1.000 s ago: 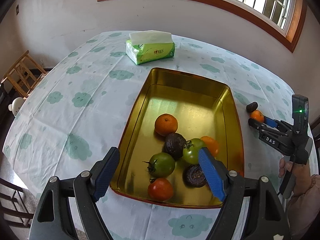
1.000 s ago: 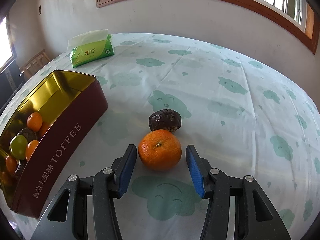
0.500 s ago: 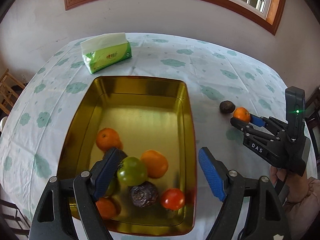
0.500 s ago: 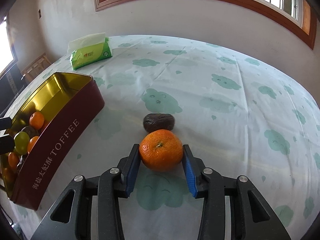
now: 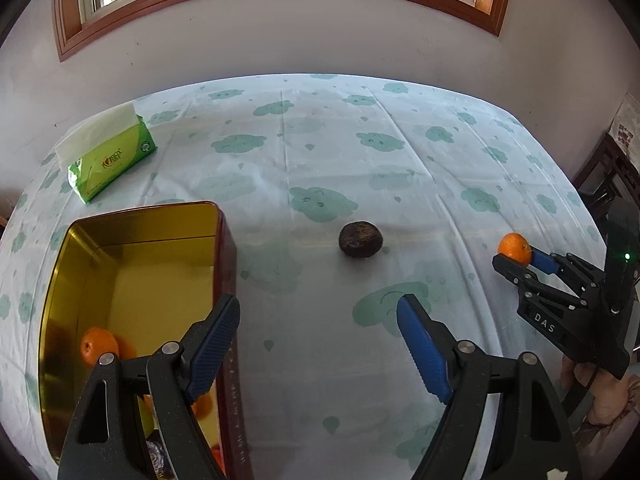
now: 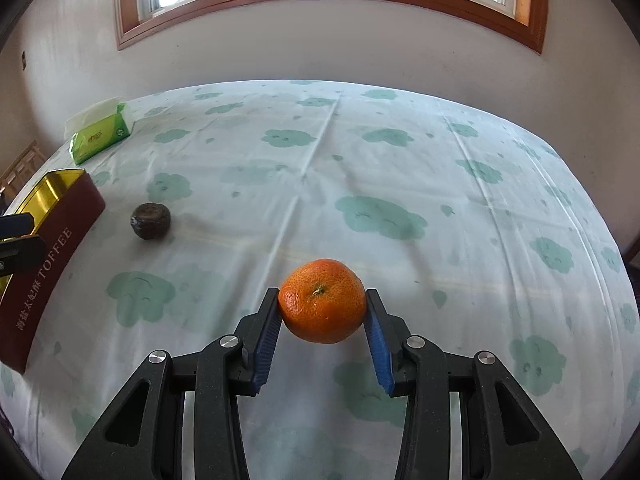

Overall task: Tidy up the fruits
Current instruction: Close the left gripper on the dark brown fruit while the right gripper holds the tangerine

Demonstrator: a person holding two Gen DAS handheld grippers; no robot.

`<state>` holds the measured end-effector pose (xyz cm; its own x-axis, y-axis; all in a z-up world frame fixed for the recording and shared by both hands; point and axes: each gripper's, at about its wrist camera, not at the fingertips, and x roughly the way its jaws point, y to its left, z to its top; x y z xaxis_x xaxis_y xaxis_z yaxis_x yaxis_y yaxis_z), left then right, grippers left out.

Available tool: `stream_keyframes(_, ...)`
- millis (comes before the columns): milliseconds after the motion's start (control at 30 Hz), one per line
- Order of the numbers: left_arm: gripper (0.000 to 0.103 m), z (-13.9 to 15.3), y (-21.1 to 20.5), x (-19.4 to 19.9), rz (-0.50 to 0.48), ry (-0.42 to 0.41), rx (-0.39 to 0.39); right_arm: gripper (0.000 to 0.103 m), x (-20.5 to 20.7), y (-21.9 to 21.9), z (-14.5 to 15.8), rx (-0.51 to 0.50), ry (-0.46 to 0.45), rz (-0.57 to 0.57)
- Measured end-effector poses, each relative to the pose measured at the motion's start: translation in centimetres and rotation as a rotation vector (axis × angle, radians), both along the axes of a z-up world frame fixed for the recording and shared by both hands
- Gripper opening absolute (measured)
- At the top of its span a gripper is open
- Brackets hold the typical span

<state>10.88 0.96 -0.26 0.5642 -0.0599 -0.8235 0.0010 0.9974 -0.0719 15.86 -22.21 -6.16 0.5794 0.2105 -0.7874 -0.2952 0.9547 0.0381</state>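
The right gripper now squeezes the orange between its two blue pads. A moment ago the pads stood apart with the orange sitting on the cloth; now they press both its sides, and it looks lifted a little off the table. It has also moved away from the dark fruit, which stays alone on the cloth near the tin.

The left gripper is wide and holds nothing. It has slid off the tin toward the dark fruit.

I think the orange goes into the tin next, beside the other fruits.
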Motion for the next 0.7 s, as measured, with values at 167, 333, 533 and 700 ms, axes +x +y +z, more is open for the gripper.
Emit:
stream_keyframes(167,0.078,-0.7,-1.4,1.9,-0.018,0.004,0.001,0.042,-0.3,-2.5,-0.7,0.011,0.023,-0.034)
stream_keyframes(333,0.077,-2.0,-2.2,3.8,-0.028,0.042,-0.011,0.042,-0.4,-2.9,-0.8,-0.003,0.020,-0.039)
stream_keyframes(533,0.067,-3.5,-3.0,5.9,-0.062,0.072,-0.019,0.043,-0.3,-3.0,-0.8,0.005,0.024,-0.039)
stream_keyframes(700,0.058,-4.6,-2.9,7.4,-0.065,0.107,-0.063,0.043,-0.3,-3.0,-0.8,0.009,0.026,-0.039)
